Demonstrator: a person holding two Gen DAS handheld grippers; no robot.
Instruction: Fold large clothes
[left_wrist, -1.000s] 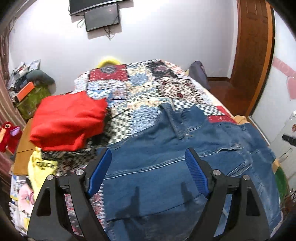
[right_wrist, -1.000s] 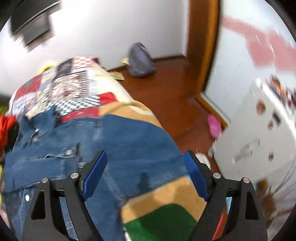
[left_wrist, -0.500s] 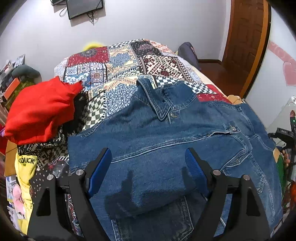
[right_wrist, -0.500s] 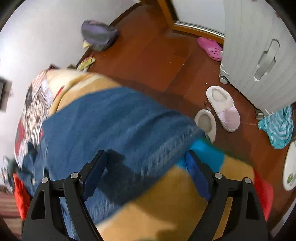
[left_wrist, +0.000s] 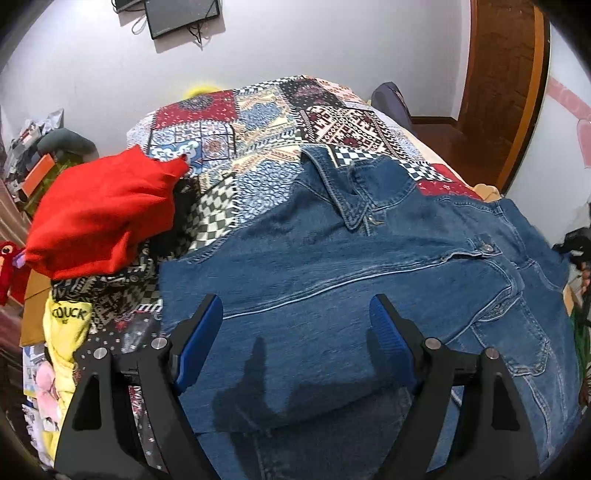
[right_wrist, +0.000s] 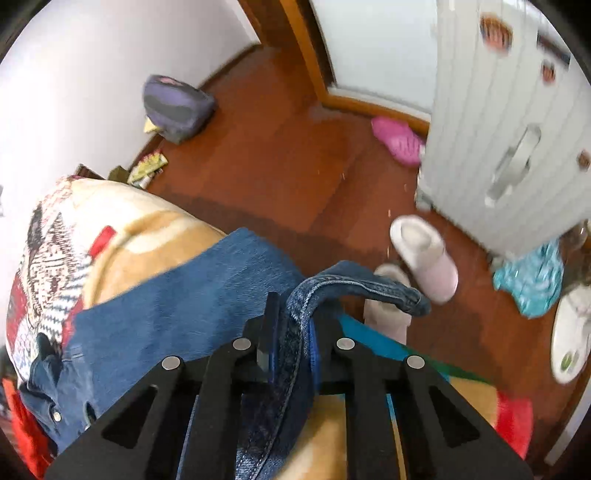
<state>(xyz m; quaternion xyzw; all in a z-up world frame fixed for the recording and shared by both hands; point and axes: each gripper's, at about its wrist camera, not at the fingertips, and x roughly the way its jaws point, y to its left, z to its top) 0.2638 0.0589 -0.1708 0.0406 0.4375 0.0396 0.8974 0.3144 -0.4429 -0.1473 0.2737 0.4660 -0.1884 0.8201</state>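
A blue denim jacket (left_wrist: 369, 266) lies spread on the patchwork bed cover (left_wrist: 258, 122), collar toward the far end, one part folded over near me. My left gripper (left_wrist: 295, 332) is open and empty, hovering over the jacket's near part. My right gripper (right_wrist: 291, 332) is shut on a hem edge of the denim jacket (right_wrist: 177, 314) at the bed's right side, with the fabric looping out past the fingers.
A folded red garment (left_wrist: 103, 210) sits on a clothes pile at the bed's left. Beside the bed on the wooden floor (right_wrist: 277, 147) lie slippers (right_wrist: 424, 251), a pink clog (right_wrist: 395, 140), a purple bag (right_wrist: 177, 107) and a white cabinet (right_wrist: 509, 129).
My right gripper has closed on the jacket's edge; it was open before. My left gripper has stayed open, shifting slightly over the jacket.
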